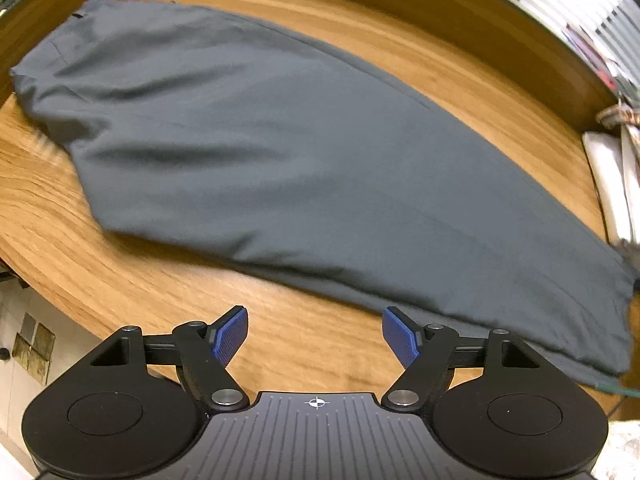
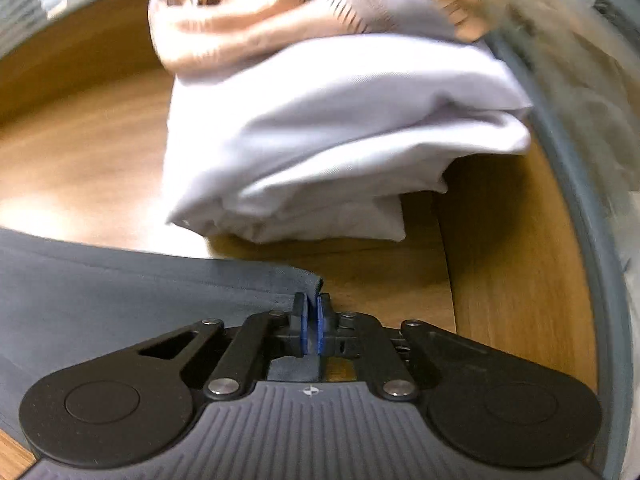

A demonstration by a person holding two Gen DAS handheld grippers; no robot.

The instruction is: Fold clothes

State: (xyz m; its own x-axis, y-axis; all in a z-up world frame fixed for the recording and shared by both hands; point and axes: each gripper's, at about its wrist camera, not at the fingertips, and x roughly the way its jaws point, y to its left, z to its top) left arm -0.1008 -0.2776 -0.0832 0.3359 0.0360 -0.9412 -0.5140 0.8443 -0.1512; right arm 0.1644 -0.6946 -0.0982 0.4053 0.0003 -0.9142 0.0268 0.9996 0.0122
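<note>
Blue-padded, your right gripper (image 2: 311, 322) is nearly closed, its two pads pinching the corner hem of the dark grey garment (image 2: 120, 292); cloth shows between the fingers.

Your left gripper (image 1: 315, 334) stands wide apart and holds nothing. Its blue pads (image 1: 232, 334) hover over bare wood, just short of the garment's near edge.

Grey garment (image 1: 280, 152): spread flat and long across the wooden table (image 1: 132, 280), running from the far left of the left wrist view down to the near right. A few soft creases show; one end is gathered.

Beyond the pinched corner, apart from it: a folded white cloth stack (image 2: 332, 140) on the same table (image 2: 80, 140). A crumpled peach and white fabric (image 2: 248, 24) lies on top of it.

Right of the stack: a grey table rim (image 2: 592, 216).
</note>
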